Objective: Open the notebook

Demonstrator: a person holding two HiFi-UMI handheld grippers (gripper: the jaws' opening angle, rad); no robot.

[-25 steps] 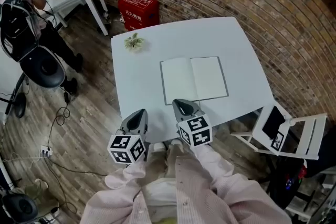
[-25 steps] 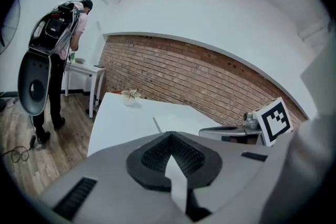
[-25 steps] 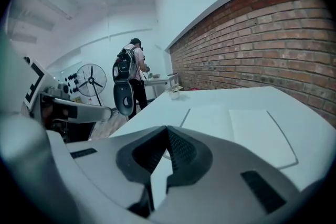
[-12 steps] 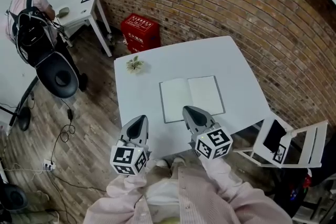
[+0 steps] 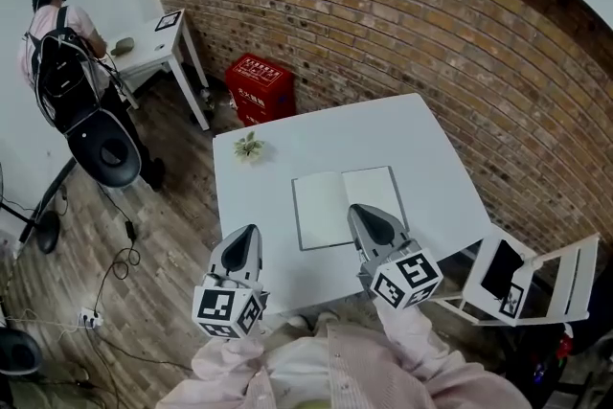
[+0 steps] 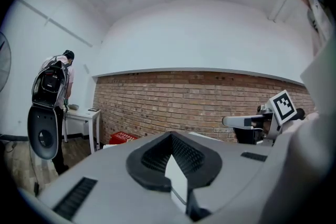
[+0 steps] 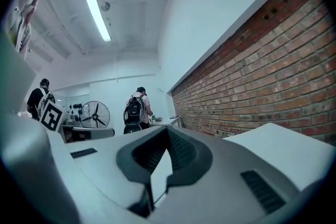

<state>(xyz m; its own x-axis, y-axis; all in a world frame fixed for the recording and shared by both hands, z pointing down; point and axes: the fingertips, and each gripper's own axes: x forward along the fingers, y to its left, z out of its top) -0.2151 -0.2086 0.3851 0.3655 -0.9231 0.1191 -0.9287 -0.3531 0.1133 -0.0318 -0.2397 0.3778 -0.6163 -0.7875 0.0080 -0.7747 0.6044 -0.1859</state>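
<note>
The notebook [image 5: 347, 204] lies open and flat on the white table [image 5: 287, 158], showing two blank pages. My left gripper [image 5: 243, 235] hangs in the air over the table's near edge, left of the notebook, shut with nothing in it. My right gripper [image 5: 366, 214] is held over the notebook's near edge, also shut and holding nothing. In the left gripper view the jaws [image 6: 170, 136] meet and point level at the brick wall, with the right gripper [image 6: 247, 121] beside them. In the right gripper view the closed jaws [image 7: 167, 131] point along the wall.
A small plant [image 5: 248, 147] sits at the table's far left corner. A red box [image 5: 259, 86] stands by the brick wall. A person with a backpack [image 5: 59, 53] stands at a side table [image 5: 158, 38] near an office chair [image 5: 105, 148]. A white chair [image 5: 522, 278] stands at the right.
Both grippers have risen off the table and now point level. The view has lifted too, so more wall shows. The notebook stays open and has not moved.
</note>
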